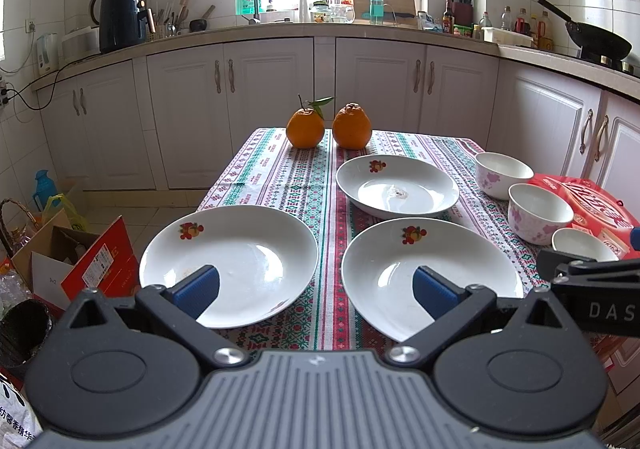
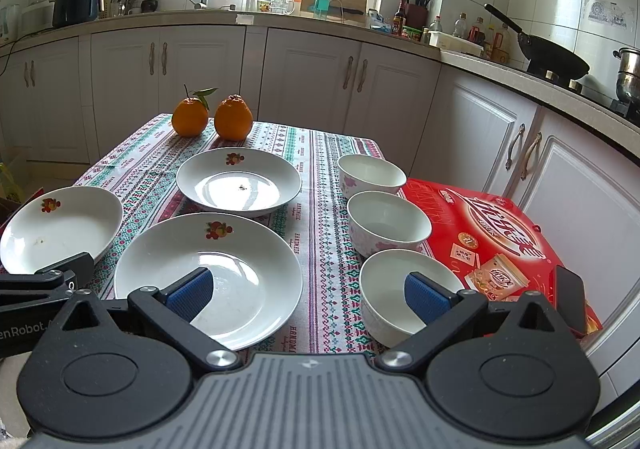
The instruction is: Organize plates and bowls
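Three white plates with a fruit print lie on the patterned tablecloth: a left plate (image 1: 236, 261) (image 2: 60, 225), a near middle plate (image 1: 424, 273) (image 2: 216, 273) and a far plate (image 1: 396, 189) (image 2: 240, 181). Three white bowls with pink flowers stand in a row at the right: far bowl (image 1: 502, 173) (image 2: 370, 175), middle bowl (image 1: 538, 211) (image 2: 386, 223), near bowl (image 1: 580, 243) (image 2: 400, 293). My left gripper (image 1: 316, 289) hovers open above the gap between the two near plates. My right gripper (image 2: 308, 293) hovers open between the near middle plate and the near bowl. Neither holds anything.
Two oranges (image 1: 328, 127) (image 2: 212, 119) sit at the table's far edge. A red box (image 2: 496, 245) lies right of the bowls with a dark phone (image 2: 572, 299) on it. Cardboard boxes (image 1: 76, 261) stand on the floor at the left. Kitchen cabinets (image 1: 280, 89) and a cluttered counter lie behind.
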Tool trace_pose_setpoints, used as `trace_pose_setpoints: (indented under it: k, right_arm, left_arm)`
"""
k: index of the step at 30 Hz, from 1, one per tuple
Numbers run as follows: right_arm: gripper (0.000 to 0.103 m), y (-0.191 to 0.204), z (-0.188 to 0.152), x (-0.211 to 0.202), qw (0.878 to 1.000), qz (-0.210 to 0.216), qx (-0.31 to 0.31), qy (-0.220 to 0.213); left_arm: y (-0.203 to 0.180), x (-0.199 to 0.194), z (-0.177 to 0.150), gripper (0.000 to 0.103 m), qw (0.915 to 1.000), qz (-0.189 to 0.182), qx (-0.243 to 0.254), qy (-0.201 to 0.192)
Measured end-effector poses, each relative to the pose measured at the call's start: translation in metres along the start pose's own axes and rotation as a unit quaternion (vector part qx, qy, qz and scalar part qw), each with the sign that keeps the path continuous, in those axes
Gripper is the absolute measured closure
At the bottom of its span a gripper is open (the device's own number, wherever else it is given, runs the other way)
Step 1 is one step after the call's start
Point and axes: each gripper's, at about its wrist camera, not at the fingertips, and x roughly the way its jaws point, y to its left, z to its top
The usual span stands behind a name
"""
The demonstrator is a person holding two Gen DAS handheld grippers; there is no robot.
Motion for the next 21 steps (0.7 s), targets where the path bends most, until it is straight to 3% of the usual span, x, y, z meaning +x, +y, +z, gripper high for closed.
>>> trace_pose_setpoints:
  k: [21]
  right_arm:
    - [0.0, 0.0005, -0.0002, 0.0011, 1.0, 0.001, 0.0, 0.002]
  left_arm:
    - [0.0004, 0.0008, -0.0007, 0.001, 1.0, 0.002, 0.001, 0.002]
